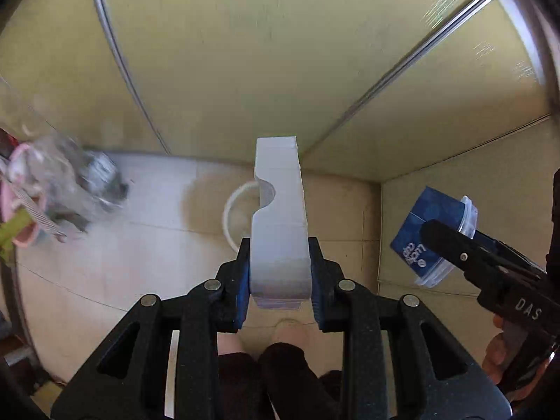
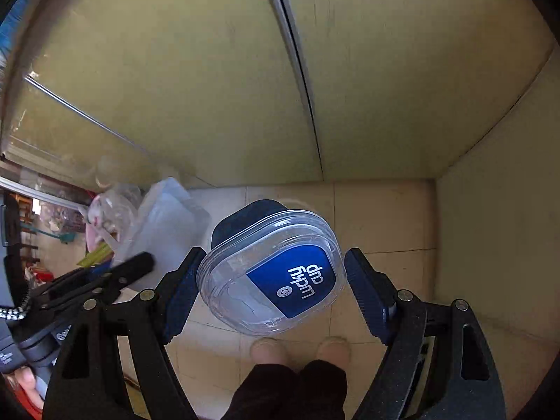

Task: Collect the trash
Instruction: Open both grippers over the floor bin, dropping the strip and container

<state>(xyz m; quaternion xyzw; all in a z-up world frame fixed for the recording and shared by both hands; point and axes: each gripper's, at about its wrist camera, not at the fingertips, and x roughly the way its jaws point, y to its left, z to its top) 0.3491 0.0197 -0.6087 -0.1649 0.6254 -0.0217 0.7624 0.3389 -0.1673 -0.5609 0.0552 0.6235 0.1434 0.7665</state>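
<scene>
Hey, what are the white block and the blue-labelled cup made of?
White block: looks like matte white foam or printed plastic; faint layered lines run across its edges, so I can't say which. Cup: clear, glossy thin plastic with a see-through stepped lid rim, wrapped in a dark blue printed label, probably paper or film.

One white foam block (image 1: 280, 224), one blue-labelled plastic cup (image 2: 276, 273), one trash bag (image 1: 52, 189).

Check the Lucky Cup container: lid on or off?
On. The clear lid sits over the Lucky Cup container, held between the right gripper pads.
</scene>
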